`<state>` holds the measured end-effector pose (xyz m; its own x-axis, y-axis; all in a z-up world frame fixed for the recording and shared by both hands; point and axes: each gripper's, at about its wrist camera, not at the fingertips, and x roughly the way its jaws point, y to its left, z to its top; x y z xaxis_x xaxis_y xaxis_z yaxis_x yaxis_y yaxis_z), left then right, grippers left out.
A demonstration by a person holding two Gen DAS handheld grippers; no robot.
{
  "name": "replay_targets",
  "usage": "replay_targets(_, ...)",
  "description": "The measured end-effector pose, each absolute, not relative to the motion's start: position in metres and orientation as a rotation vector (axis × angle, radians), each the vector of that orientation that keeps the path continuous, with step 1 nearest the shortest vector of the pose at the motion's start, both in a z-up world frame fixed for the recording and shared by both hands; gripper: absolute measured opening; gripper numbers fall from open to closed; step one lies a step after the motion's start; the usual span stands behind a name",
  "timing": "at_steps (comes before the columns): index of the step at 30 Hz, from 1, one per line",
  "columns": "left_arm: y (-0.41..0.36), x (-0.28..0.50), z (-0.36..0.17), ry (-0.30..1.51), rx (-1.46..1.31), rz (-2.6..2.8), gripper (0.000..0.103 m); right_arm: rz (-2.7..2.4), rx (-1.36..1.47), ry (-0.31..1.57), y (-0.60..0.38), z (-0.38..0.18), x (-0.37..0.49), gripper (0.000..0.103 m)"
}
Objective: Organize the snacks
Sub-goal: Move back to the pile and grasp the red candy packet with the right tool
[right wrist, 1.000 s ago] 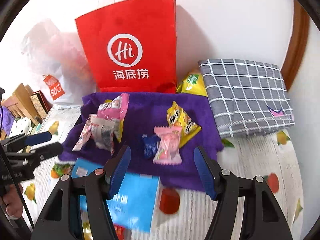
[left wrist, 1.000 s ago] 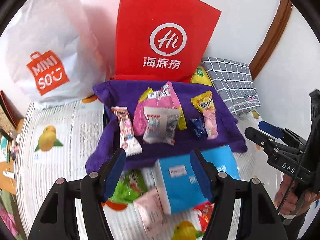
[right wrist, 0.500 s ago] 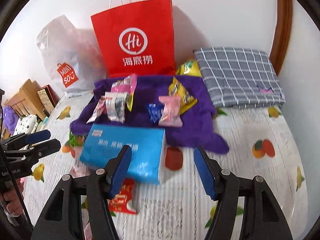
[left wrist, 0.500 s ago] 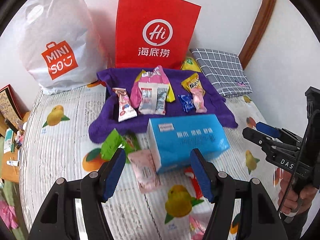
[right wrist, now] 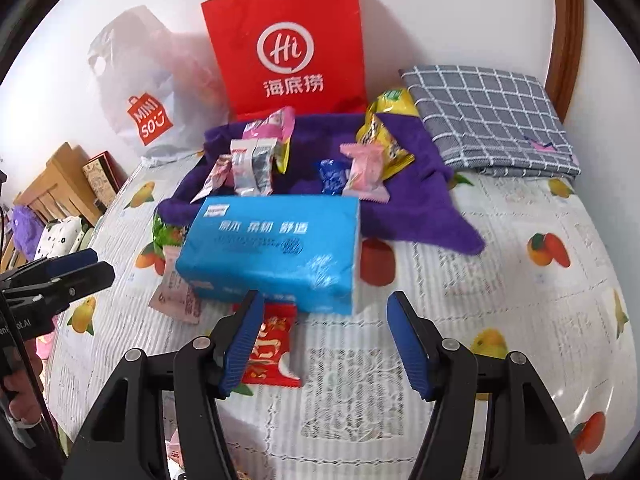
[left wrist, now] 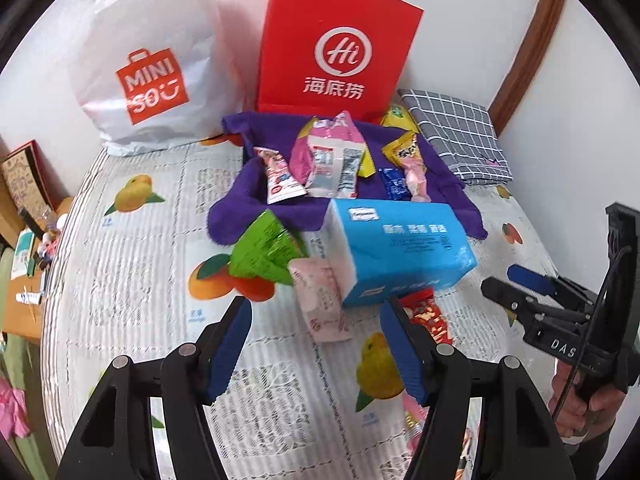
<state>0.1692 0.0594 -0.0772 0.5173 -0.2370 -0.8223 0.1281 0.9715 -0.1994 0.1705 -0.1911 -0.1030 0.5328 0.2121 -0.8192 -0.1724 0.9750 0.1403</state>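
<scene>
Several snack packets lie on a purple cloth: a pink-white stick, a pink bag, a yellow packet and a pink candy. In front lie a blue tissue pack, a green packet, a pale pink packet and a red packet. My left gripper is open and empty above the pale pink packet. My right gripper is open and empty in front of the tissue pack.
A red paper bag and a white Miniso bag stand against the wall. A folded grey checked cloth lies at the back right. The fruit-print tablecloth covers the table. Clutter sits off the left edge.
Both grippers have pulled back and up from the purple cloth. The tissue pack and the loose packets in front of it have come into full view. Both stay open.
</scene>
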Motion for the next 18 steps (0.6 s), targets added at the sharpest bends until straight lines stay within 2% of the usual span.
replay_targets(14,0.087,0.164,-0.103,1.047,-0.153,-0.188,0.065,0.321,-0.058,1.113,-0.143,-0.156,0.171,0.064)
replay_targets(17,0.089,0.164,-0.107,1.053,-0.155,-0.184,0.065,0.329,-0.051,1.137,-0.139,-0.165,0.173,0.058)
replay_targets(18,0.089,0.165,-0.108,1.055,-0.153,-0.185,0.065,0.327,-0.049,1.144,-0.138,-0.168,0.173,0.053)
